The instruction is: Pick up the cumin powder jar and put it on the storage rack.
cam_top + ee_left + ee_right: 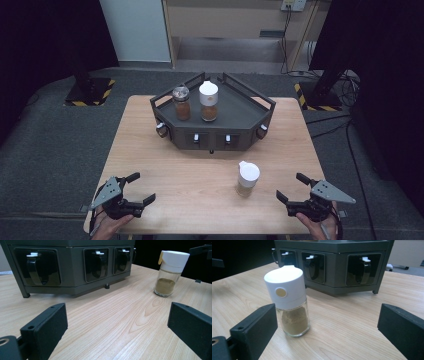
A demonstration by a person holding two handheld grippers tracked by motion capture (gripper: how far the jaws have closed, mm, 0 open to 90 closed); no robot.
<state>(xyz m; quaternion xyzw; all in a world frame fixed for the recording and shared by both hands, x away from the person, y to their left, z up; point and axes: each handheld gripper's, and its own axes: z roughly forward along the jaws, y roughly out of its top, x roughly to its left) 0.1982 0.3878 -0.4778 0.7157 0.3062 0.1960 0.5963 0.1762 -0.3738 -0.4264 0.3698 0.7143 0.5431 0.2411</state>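
A white-capped spice jar (247,178) is seen standing on the wooden surface (200,165), lower right of centre in the high view. The fingers of the right gripper (295,187) and the left gripper (141,187) are spread wide, with nothing held.

This looks like a lab or recording studio set up for handling trials, not a home. A small wooden tabletop (165,165) stands alone on grey carpet (50,145), ringed by black curtains (45,35). Stand bases marked with yellow-and-black hazard tape (90,92) sit on the floor at both far corners, and loose cables (345,80) run across the carpet to a wall socket (294,5). A plain pale cabinet (225,30) lines the back wall. A dark grey spice rack (235,107) sits on the tabletop like a staged prop.
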